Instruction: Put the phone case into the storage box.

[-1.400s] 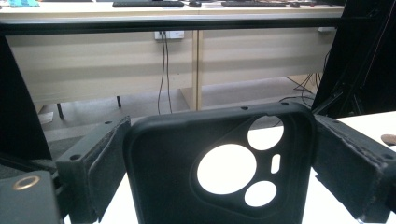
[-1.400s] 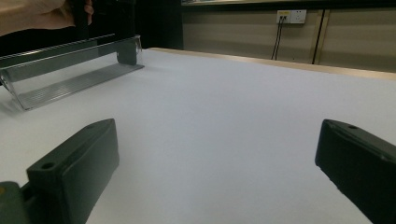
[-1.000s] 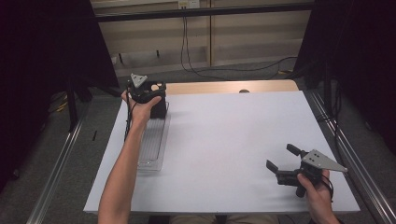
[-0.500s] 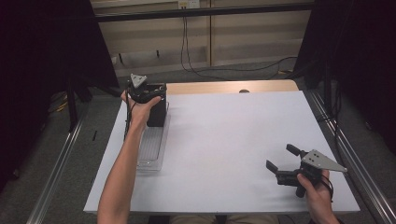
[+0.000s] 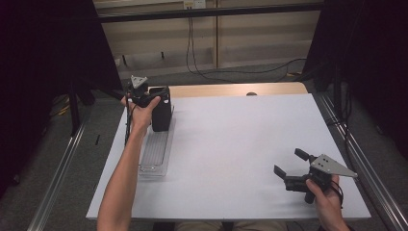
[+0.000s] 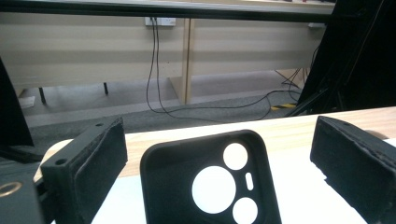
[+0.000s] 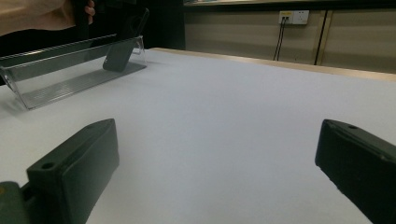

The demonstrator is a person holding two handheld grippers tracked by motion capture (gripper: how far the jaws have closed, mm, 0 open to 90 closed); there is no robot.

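At the bench's point(image 5: 231, 144) far-left corner, the left gripper's point(image 6: 224, 154) fingers stand spread around the upright phone case point(image 6: 210, 182); closing off-centre could topple it from the clear tray point(image 5: 155, 154).

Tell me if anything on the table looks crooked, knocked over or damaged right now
Nothing looks damaged or spilled. The black phone case stands tilted at the far end of the clear tray, leaning rather than lying flat. The left claw sits open on either side of it without touching. The right claw is open over bare table.

phone case point(image 5: 161, 109) in tray point(image 5: 155, 156), far end | tray table-left | right tongs point(image 5: 290, 166) near-right, seemingly apart
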